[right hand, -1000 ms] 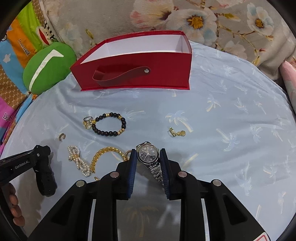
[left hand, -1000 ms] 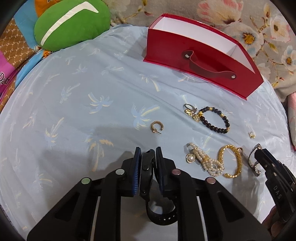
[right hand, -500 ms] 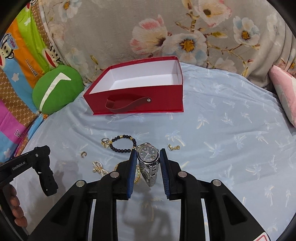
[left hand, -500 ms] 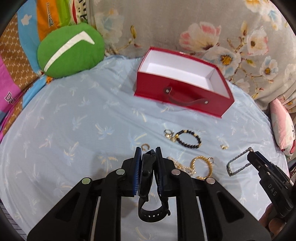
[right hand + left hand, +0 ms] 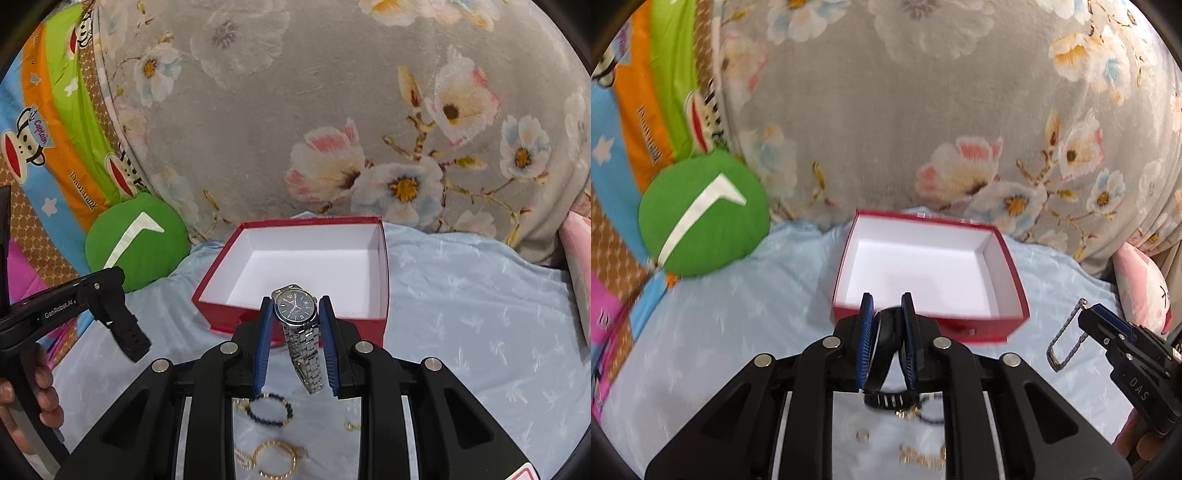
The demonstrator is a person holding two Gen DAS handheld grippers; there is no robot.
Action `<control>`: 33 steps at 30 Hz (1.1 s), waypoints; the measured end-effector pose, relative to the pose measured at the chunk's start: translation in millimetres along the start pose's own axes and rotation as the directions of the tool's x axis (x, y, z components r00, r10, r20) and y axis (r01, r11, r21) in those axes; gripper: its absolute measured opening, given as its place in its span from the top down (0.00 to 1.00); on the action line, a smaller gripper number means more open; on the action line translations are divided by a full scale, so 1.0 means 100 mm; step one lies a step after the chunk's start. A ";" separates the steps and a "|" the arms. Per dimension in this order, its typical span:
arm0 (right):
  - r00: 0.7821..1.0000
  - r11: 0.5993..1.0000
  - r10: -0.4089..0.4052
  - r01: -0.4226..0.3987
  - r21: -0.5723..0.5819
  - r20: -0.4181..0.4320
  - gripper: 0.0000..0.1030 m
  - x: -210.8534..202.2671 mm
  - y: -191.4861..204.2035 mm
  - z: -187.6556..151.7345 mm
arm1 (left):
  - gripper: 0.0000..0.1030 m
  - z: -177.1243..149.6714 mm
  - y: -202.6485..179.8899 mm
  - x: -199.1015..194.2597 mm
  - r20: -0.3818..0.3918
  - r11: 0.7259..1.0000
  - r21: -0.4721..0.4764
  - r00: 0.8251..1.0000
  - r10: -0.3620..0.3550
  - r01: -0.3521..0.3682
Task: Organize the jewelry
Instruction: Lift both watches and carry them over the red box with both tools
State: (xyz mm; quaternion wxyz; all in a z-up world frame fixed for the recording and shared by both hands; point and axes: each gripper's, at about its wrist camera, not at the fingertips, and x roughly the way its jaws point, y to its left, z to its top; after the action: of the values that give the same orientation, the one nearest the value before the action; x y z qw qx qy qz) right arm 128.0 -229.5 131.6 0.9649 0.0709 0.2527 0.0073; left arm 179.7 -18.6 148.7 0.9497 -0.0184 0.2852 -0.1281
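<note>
Left wrist view: the left gripper (image 5: pixel 887 308) pinches a black watch (image 5: pixel 882 354) between its jaws, strap dangling below. Right wrist view: the right gripper (image 5: pixel 295 308) clamps a steel watch (image 5: pixel 295 308) by its case, band hanging down. Just ahead of both jaws sits the red box (image 5: pixel 384 273), open. Beneath the right jaws, on the blue sheet (image 5: pixel 480 325), lie a bead bracelet (image 5: pixel 269 410) and gold chain (image 5: pixel 275 459).
</note>
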 end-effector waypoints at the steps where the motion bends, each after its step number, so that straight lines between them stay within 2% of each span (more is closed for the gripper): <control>1: 1.000 1.000 0.000 0.000 -0.003 0.004 0.77 0.09 -0.01 0.11 | 0.89 0.13 -0.03 0.08 0.015 1.000 0.009 1.000 -0.005 0.005; 3: 1.000 1.000 -0.008 0.008 -0.016 0.015 0.77 0.30 -0.02 0.32 | 0.90 0.38 -0.10 0.25 0.072 0.999 0.035 0.997 0.024 -0.027; 6: 1.000 1.000 -0.002 0.002 -0.009 -0.002 0.77 0.68 -0.10 0.56 | 0.90 0.63 -0.16 0.51 0.108 0.997 0.059 0.993 0.039 -0.046; 8: 1.000 1.000 -0.006 0.005 -0.006 -0.013 0.77 0.96 -0.14 0.68 | 0.90 0.78 -0.19 0.79 0.102 0.996 0.071 0.994 0.041 -0.049; 11: 0.998 1.000 -0.009 0.010 0.014 -0.057 0.77 1.43 -0.22 0.81 | 0.90 0.88 -0.15 1.25 0.047 0.998 0.051 0.998 0.043 -0.046; 16: 0.989 0.998 -0.039 0.046 0.041 -0.144 0.77 2.10 -0.36 0.80 | 0.90 0.81 0.01 1.62 0.008 0.996 0.041 0.997 0.073 -0.073; 20: 0.986 0.998 -0.048 0.053 0.032 -0.157 0.77 2.22 -0.38 0.67 | 0.90 0.53 0.28 1.59 -0.031 0.997 0.028 0.997 0.070 -0.069; 21: 0.987 0.998 -0.049 0.053 0.027 -0.154 0.77 2.20 -0.37 0.63 | 0.85 0.46 0.33 1.56 -0.045 0.997 0.028 0.996 0.075 -0.074; 23: 0.987 0.999 -0.039 0.045 0.031 -0.154 0.77 2.16 -0.37 0.58 | 0.58 0.22 0.52 1.47 -0.090 0.997 -0.001 0.993 0.077 -0.077; 24: 0.987 0.999 -0.032 0.038 0.036 -0.156 0.77 2.13 -0.36 0.55 | 0.40 0.11 0.59 1.43 -0.107 0.997 -0.018 0.991 0.079 -0.081; 25: 0.987 0.999 -0.025 0.031 0.038 -0.157 0.77 2.10 -0.35 0.52 | 0.33 -0.03 0.67 1.40 -0.122 0.996 -0.040 0.989 0.080 -0.085; 28: 0.987 0.999 -0.033 0.036 0.018 -0.157 0.77 2.05 -0.29 0.45 | 0.29 -0.42 0.78 1.49 -0.204 0.993 -0.060 0.975 0.089 -0.104; 33: 0.985 0.999 -0.033 0.035 0.010 -0.172 0.77 2.04 -0.24 0.35 | 0.29 -0.90 0.72 1.81 -0.320 0.993 0.030 0.940 0.116 -0.112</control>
State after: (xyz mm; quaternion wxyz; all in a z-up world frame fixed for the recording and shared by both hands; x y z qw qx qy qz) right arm 322.3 -247.7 59.5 0.9391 0.0720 0.3360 -0.0047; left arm 292.7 8.1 -31.5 0.8965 0.0245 0.4358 -0.0758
